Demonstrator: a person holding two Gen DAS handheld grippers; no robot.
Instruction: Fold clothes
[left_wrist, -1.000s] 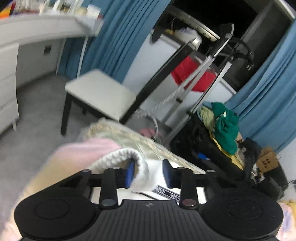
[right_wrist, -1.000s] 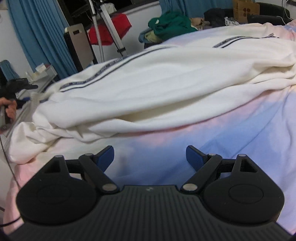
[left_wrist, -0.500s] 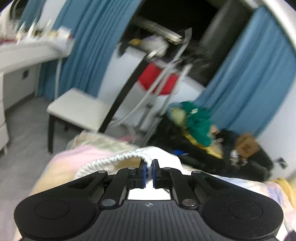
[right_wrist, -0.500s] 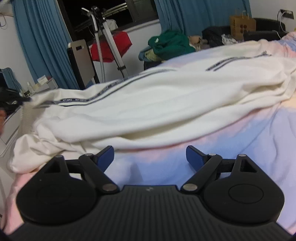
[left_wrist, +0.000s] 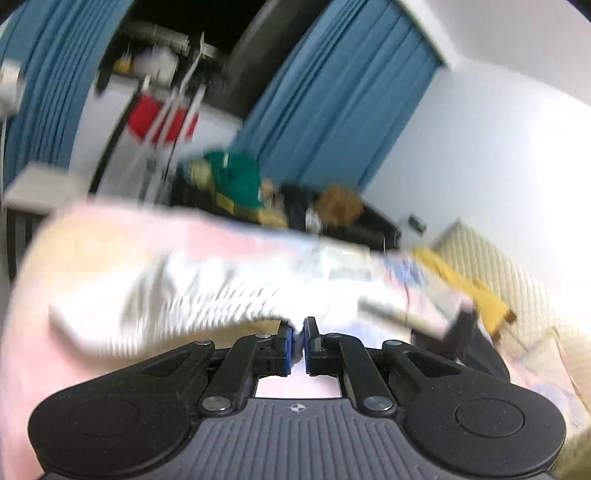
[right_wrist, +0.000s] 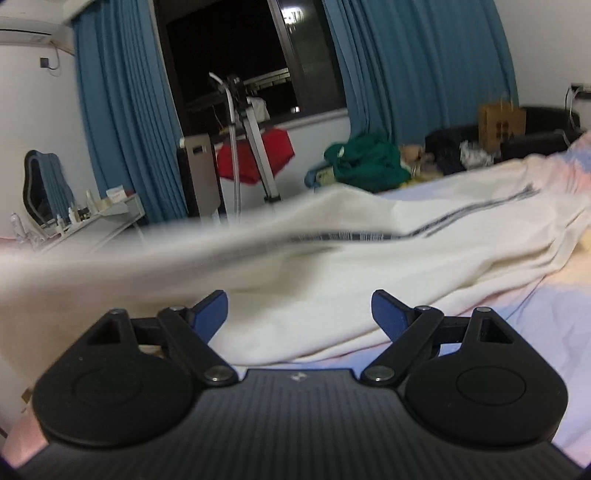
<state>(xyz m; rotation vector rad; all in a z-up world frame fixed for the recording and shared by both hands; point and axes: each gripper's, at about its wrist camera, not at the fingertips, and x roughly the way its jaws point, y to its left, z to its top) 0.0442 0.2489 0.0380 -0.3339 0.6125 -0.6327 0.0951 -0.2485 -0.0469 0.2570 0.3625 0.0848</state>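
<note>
A cream-white garment (right_wrist: 332, 280) with a dark side stripe (right_wrist: 369, 235) lies spread across the pastel bed sheet (right_wrist: 546, 325). My left gripper (left_wrist: 298, 334) is shut on its ribbed hem (left_wrist: 207, 302), and that end trails blurred to the left of the fingers. In the right wrist view a lifted fold of the same cloth sweeps blurred across the left. My right gripper (right_wrist: 299, 314) stands open just above the cloth, nothing between its blue pads.
Beyond the bed's far edge stand a tripod (right_wrist: 255, 147) with a red cloth (right_wrist: 255, 158), a pile of green clothes (right_wrist: 369, 162) and a brown paper bag (right_wrist: 501, 122). Blue curtains (right_wrist: 417, 62) flank a dark window. A yellow garment (left_wrist: 461, 280) lies on the bed.
My left gripper closed on the ribbed hem and swung fast rightward over the bed, dragging the cloth with it. The right gripper rose a little and stayed open.
</note>
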